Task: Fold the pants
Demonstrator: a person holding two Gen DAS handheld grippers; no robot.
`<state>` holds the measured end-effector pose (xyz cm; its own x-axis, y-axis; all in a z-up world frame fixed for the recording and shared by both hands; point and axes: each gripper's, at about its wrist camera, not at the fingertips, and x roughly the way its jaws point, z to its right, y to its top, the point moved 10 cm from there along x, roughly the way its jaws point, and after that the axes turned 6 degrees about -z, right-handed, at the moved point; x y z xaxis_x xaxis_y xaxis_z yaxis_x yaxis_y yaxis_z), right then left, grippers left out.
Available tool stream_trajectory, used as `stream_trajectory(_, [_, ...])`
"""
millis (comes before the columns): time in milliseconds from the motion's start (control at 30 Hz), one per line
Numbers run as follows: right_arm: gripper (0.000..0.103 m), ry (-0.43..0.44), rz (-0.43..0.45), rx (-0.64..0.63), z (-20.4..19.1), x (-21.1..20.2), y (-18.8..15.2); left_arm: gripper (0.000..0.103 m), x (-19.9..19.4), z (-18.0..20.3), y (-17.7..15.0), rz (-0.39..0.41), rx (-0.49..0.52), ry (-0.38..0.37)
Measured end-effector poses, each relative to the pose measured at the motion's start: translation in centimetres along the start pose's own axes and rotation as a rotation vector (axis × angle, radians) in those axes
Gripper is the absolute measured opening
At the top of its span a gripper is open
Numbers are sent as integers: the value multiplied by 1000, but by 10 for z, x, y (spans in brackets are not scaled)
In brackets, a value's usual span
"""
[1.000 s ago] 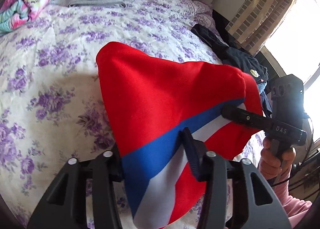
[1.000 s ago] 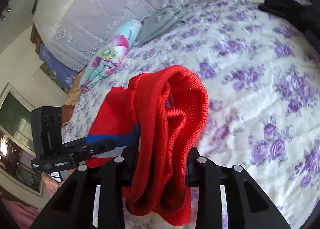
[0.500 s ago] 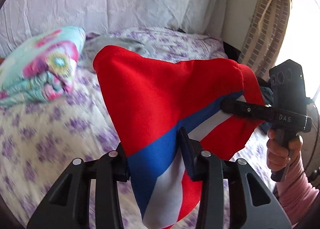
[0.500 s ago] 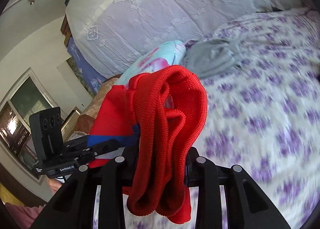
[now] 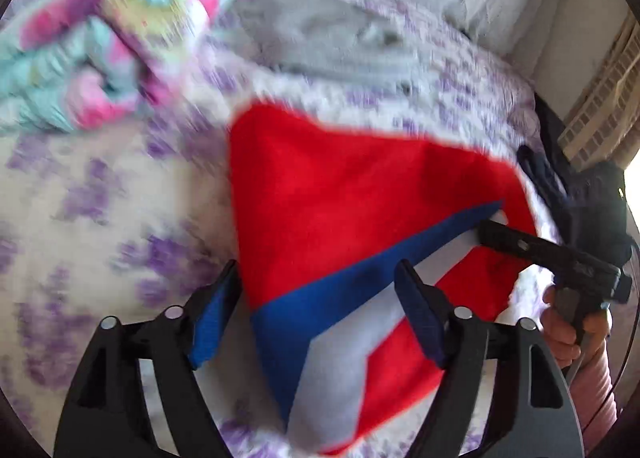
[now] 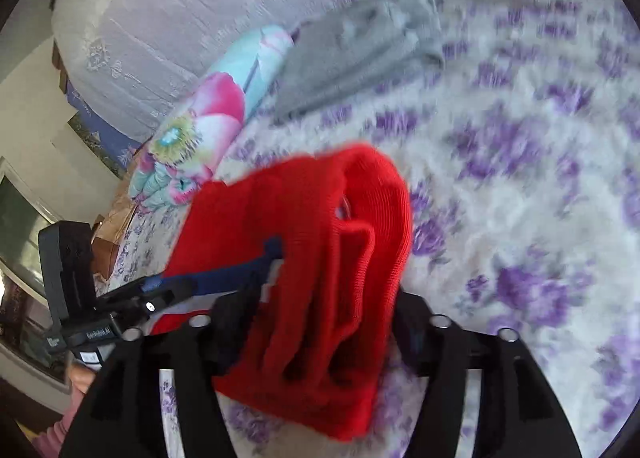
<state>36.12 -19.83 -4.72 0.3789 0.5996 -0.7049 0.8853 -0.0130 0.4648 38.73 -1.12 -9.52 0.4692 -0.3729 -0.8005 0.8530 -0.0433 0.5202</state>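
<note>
Release is the step in hand: the folded red pants are being let go onto the bed, near a grey garment at 12 o'clock and a flowered pillow at 10 o'clock. In the left wrist view the left gripper has its jaws opening, the left pad clear of the cloth and the right one beside the blue and white stripe, so the pants lie between the fingers unpinched. At 3 o'clock the right gripper reaches the far end of the stripe. In the right wrist view the right gripper is opening too, the ribbed red waistband bunched loosely between its fingers, not pressed; the left gripper shows at 9 o'clock. Blur makes it hard to tell whether the pants already rest fully on the bed. Judging from this, the fold is done and the next move calls for drawing both grippers straight back without snagging the cloth, so the bundle stays square beside the grey garment. Against the earlier frames, both pairs of jaws were clamped on the pants and now stand apart, and the pillow and grey garment loom much nearer, the pants having been carried toward them.
</note>
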Motion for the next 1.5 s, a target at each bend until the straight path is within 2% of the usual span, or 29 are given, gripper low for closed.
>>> stream_trajectory(67, [67,-52,43,-36,-11,-31,-3,88,-32,-4,3,70,-7,59])
stream_trajectory(200, [80,-160,184,-84,-39,-91,-28,97,-83,-1,-7,142,13,245])
stream_trajectory(300, [89,-222,274,-146,-60,-112,-53,99,-110,16,-32,174,48,318])
stream_trajectory(400, [96,-298,320,-191,-76,-112,-84,99,-115,31,-60,158,84,364])
stream_trajectory(467, [99,-314,321,-223,-81,-104,-106,99,-116,37,-80,179,83,356])
stream_trajectory(567, [99,-367,216,-233,-78,-83,-119,99,-109,35,-101,178,66,336])
stream_trajectory(600, [99,-374,215,-235,-79,-81,-119,99,-107,34,-104,171,64,336])
stream_trajectory(767, [99,-416,211,-269,-82,-77,-127,99,-107,23,-102,208,56,425])
stream_trajectory(900, [99,-401,217,-268,-84,-80,-131,99,-100,22,-106,174,39,378])
stream_trajectory(1100, [99,-436,223,-284,-83,-82,-132,99,-100,36,-108,189,100,392])
stream_trajectory(1500, [99,-448,172,-263,-73,-71,-134,99,-105,41,-110,198,101,371])
